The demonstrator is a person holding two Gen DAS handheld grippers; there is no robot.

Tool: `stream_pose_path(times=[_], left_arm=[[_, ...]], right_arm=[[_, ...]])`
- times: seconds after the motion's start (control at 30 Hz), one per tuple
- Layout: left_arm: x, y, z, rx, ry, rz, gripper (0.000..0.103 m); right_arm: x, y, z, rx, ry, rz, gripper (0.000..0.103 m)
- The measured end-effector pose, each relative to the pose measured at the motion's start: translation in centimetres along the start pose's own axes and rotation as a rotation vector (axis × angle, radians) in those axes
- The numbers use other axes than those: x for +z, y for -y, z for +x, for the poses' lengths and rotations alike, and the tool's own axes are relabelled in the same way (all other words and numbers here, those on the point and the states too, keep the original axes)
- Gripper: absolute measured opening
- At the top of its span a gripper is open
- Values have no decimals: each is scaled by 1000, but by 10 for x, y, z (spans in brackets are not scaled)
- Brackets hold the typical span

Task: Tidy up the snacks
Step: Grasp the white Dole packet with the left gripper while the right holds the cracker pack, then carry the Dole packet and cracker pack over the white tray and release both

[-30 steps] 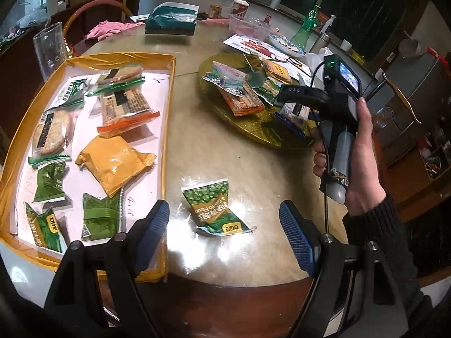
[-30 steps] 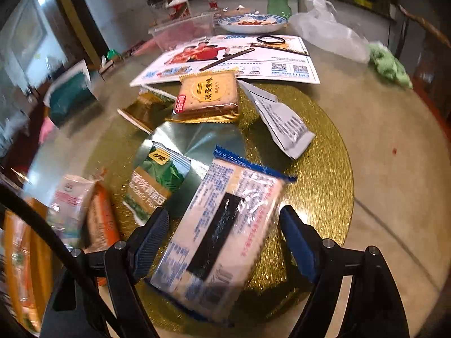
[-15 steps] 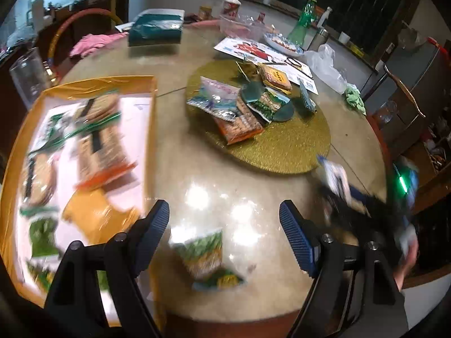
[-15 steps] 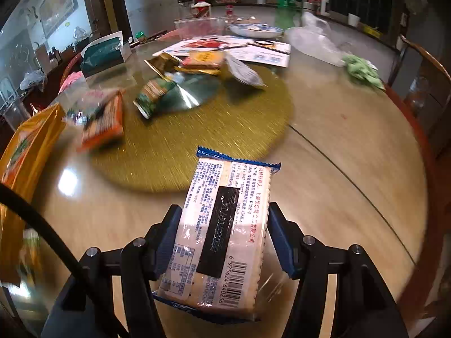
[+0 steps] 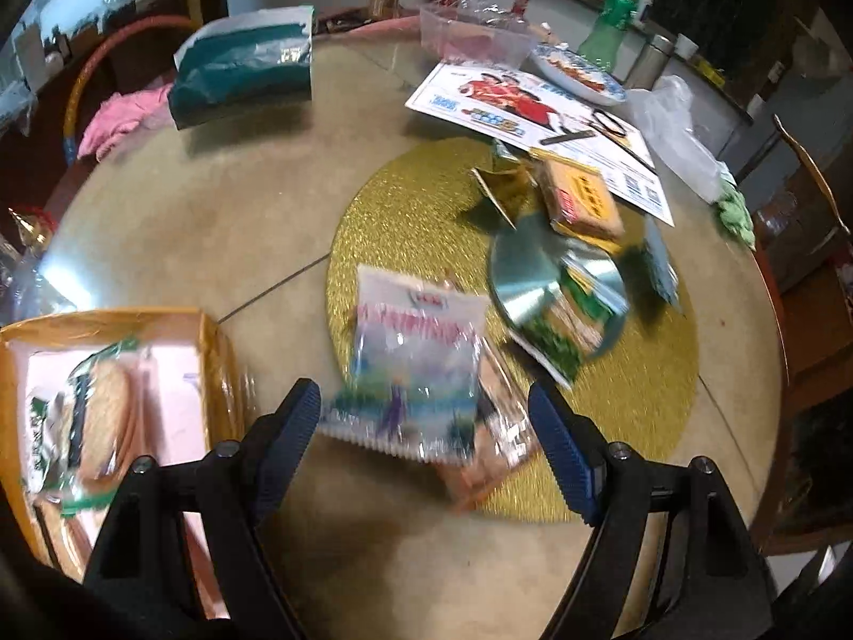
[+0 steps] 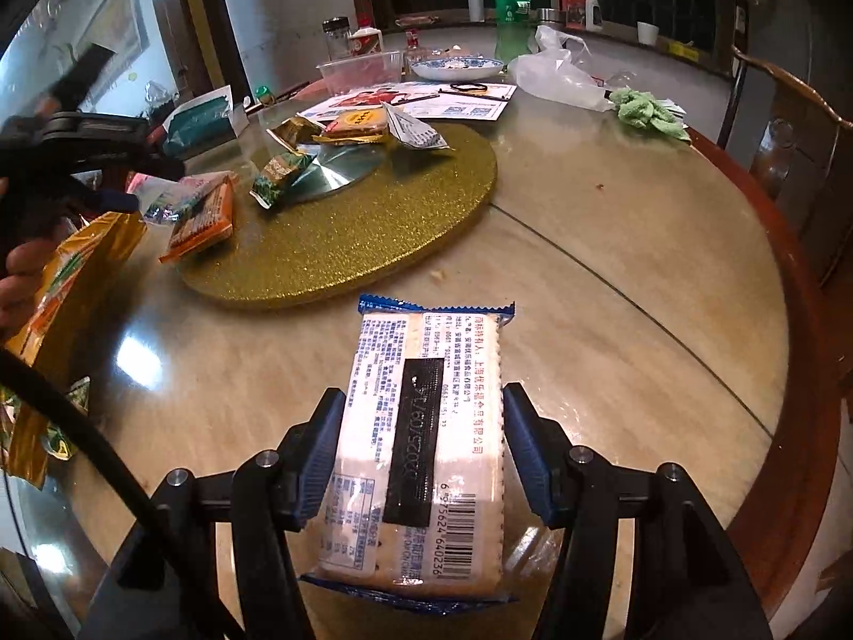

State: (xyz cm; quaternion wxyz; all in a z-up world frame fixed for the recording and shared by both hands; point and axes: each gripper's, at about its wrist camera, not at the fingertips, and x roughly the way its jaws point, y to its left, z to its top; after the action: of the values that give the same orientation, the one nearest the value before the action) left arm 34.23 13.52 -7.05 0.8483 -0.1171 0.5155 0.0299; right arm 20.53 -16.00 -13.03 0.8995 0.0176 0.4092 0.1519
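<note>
1. The right gripper [image 6: 421, 445] pinches one white cracker packet with blue crimped ends and a black stripe [image 6: 421, 442], both blue pads pressed against its long sides, above the beige marble table [image 6: 613, 277].
2. Ahead of that gripper lies one round gold glitter turntable [image 6: 341, 250], carrying a loose cluster of snack packets around one shiny silver disc [image 6: 341, 170].
3. The left gripper [image 5: 426, 445] has its jaws spread wide, nothing between the pads.
4. Just ahead of its fingertips one translucent white-and-blue snack bag [image 5: 410, 368] lies on the near edge of the turntable, overlapping one orange packet [image 5: 480, 458]; both are blurred.
5. Farther ahead sit one green packet [image 5: 565, 330] partly on the disc and one orange-yellow biscuit packet [image 5: 581, 200].
6. To the left of the left gripper, one yellow-rimmed tray [image 5: 218, 357] holds one round-biscuit packet [image 5: 101, 416]; the rest of the tray is cut off.
</note>
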Motion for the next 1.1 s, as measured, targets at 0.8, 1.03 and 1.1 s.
stream_pose_path(times=[0.8,1.03,1.1], left_arm=[[-65,-20,-47,-92,38,-63,46],[-140,-52,-105,-169,94,-156,46],[-158,-64,-118,-154,111,-184,46]], right_arm=[[1,6,0,48,11,26,59],[0,6,-1,49,11,22,55],[-1,5,-2,44,10,15,55]])
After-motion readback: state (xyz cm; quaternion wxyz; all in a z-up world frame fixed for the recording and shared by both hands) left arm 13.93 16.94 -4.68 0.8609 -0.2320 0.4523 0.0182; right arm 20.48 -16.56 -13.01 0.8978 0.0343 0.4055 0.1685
